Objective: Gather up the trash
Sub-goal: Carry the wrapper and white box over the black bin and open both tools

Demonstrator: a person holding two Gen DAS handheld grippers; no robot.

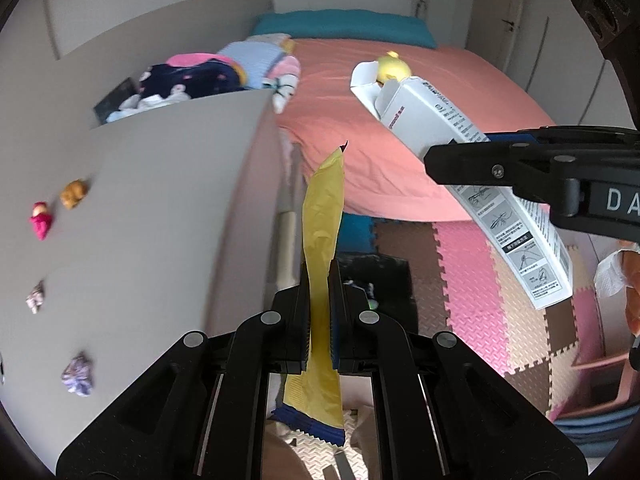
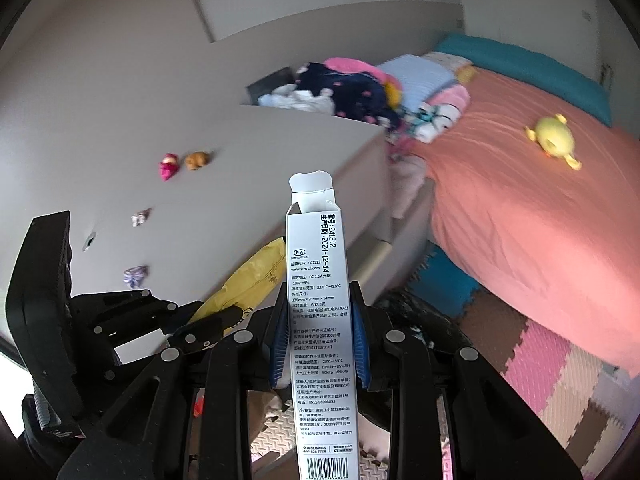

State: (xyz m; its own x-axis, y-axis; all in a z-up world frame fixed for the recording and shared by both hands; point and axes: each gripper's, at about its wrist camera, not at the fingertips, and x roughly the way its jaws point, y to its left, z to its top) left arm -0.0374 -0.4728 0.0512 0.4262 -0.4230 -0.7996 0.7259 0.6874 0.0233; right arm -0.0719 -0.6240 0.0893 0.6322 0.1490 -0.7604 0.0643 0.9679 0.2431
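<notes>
Left gripper (image 1: 319, 312) had its jaws clamped tight on a yellow wrapper (image 1: 322, 216), held in the air beside the grey counter (image 1: 160, 200). Right gripper (image 2: 318, 340) had its jaws part-open but pressed on a long white carton (image 2: 316, 280), top flap open, contents not visible. A black bin (image 1: 384, 276) sat on the floor below, by the bed (image 1: 400, 120); what was in it was unclear. Small crumpled bits (image 1: 78, 374) lay on the counter.

Small toys (image 2: 184, 164) on desk (image 2: 240, 152); bed (image 2: 520, 208) right of desk.
</notes>
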